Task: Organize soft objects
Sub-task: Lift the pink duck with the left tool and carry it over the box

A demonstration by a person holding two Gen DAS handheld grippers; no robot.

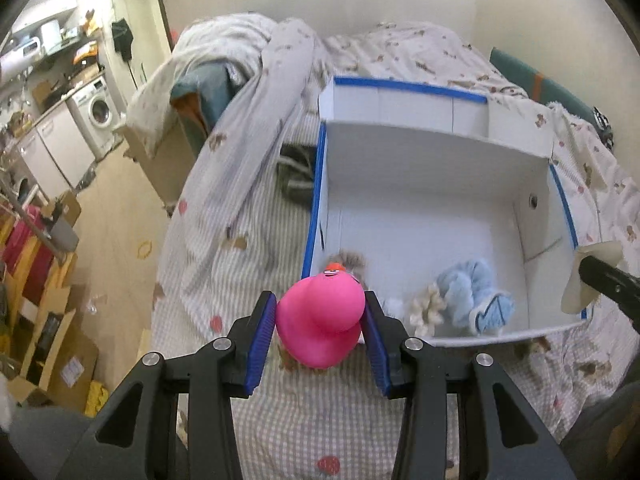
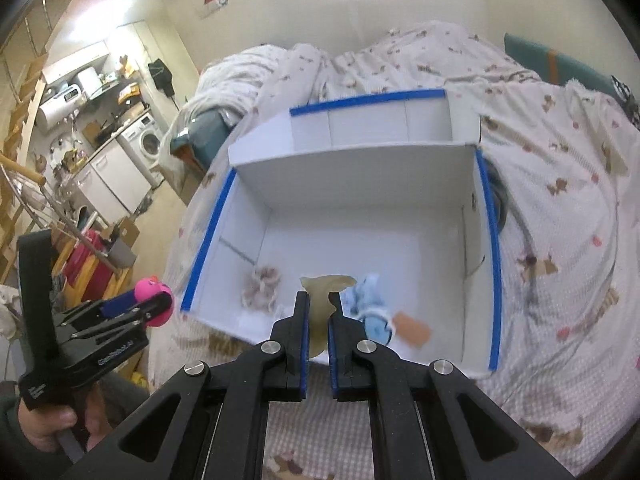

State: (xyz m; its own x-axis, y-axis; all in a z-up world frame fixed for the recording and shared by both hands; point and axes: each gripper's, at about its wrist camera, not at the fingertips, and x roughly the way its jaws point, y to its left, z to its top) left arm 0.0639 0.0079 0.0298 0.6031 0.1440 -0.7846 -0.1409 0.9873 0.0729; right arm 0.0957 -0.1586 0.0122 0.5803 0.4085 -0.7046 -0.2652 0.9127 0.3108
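My left gripper (image 1: pixel 320 300) is shut on a pink rubber duck (image 1: pixel 320 320), held above the bed just in front of the near left corner of a white box (image 1: pixel 440 136) with blue-taped rims. My right gripper (image 2: pixel 319 300) is shut on a thin beige soft piece (image 2: pixel 326 282) above the box's (image 2: pixel 352 160) near wall. Inside the box lie a light blue plush item (image 2: pixel 370 304), a grey-brown fluffy scrunchie (image 2: pixel 260 284) and a cream scrunchie (image 1: pixel 428 308). The left gripper (image 2: pixel 160 304) with the duck (image 2: pixel 154 288) shows at the left of the right wrist view, held by a hand.
The box sits on a bed with a checked sheet (image 1: pixel 320 420) and a rumpled printed duvet (image 1: pixel 400 52). A dark striped cloth (image 1: pixel 294 176) lies against the box's left wall. Left of the bed are floor, cardboard boxes (image 1: pixel 52 328) and a washing machine (image 1: pixel 100 112).
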